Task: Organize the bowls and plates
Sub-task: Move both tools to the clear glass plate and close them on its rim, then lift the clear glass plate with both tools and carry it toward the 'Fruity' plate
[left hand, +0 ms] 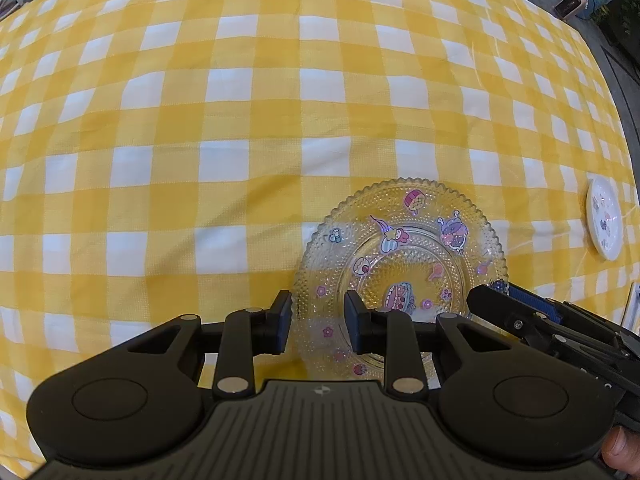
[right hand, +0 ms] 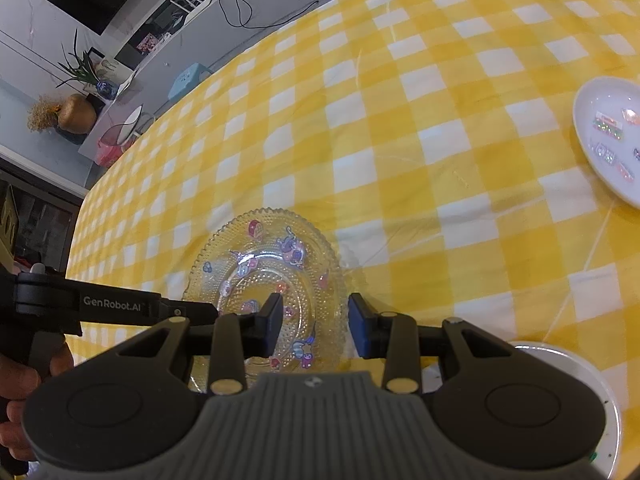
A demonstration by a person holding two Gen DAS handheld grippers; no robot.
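Patience is paying off here: the left gripper [left hand: 317, 322], jaws narrowly parted, and the right gripper [right hand: 315, 326], likewise, are straddling opposite rims of the clear scalloped cartoon-printed glass plate [left hand: 404, 256] lying toward the yellow-checked counter's [left hand: 200, 120] near edge, so both pairs should be closing squarely before lifting.

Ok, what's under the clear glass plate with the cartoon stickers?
Through the glass plate only the yellow checked tablecloth shows; nothing else lies beneath it. The plate's near edge is hidden behind the left tool, so that strip can't be checked.

The glass plate [right hand: 264, 280] lies on the tablecloth [right hand: 400, 120], white plate [right hand: 608, 140] well apart.
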